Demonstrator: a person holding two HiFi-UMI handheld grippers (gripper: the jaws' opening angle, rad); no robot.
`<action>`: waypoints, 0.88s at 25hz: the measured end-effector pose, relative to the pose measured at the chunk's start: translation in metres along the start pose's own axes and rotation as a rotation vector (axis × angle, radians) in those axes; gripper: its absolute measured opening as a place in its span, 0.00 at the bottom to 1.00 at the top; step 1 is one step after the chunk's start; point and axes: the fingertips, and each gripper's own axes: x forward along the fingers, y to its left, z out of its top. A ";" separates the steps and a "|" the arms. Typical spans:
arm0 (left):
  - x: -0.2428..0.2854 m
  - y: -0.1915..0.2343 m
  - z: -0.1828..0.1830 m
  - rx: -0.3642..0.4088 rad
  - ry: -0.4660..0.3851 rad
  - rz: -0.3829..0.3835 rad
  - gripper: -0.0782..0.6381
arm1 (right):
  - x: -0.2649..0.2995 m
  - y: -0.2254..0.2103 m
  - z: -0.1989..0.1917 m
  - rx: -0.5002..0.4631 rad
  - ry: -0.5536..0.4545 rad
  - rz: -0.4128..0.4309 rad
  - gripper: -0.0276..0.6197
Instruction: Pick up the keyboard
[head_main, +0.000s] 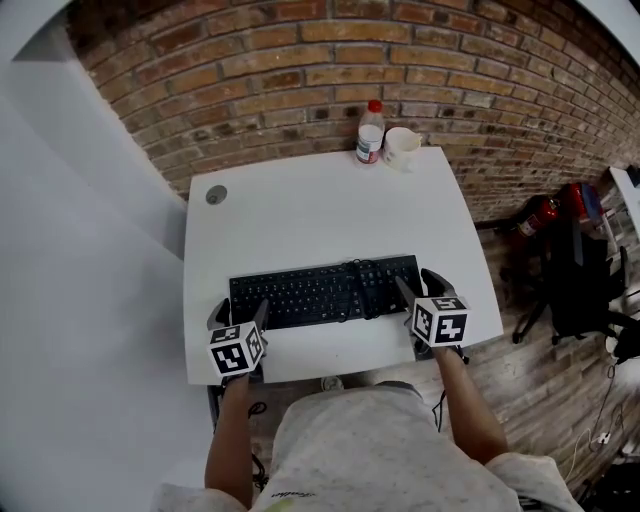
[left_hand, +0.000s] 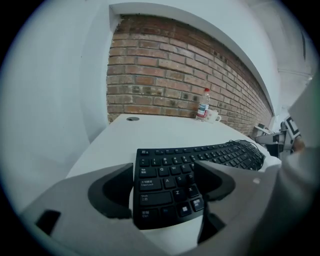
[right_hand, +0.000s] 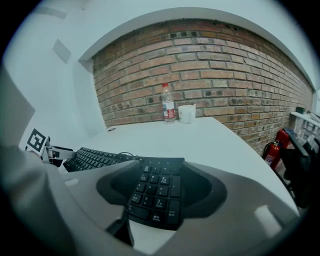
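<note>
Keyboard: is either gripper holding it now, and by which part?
Nothing is held. The left gripper and the right gripper stand open around the keyboard, at its left end and its number-pad end, not clamped.

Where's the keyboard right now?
In the head view the keyboard lies along the near edge of the table, its left end between the open jaws of the left gripper, its right end between those of the right gripper.

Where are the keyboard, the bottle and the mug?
keyboard (head_main: 292, 295), head view, on the letter keys left of its middle.
bottle (head_main: 370, 145), head view, on the label round its body.
mug (head_main: 400, 150), head view, on its white side.
</note>
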 end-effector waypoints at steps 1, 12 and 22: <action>0.002 0.001 -0.001 -0.002 0.007 -0.001 0.65 | 0.003 0.000 -0.001 0.002 0.009 0.000 0.45; 0.018 0.009 0.001 -0.024 0.032 -0.043 0.74 | 0.030 -0.009 -0.013 0.047 0.055 -0.027 0.57; 0.025 0.010 -0.001 -0.065 0.050 -0.080 0.77 | 0.042 -0.009 -0.017 0.094 0.068 0.004 0.62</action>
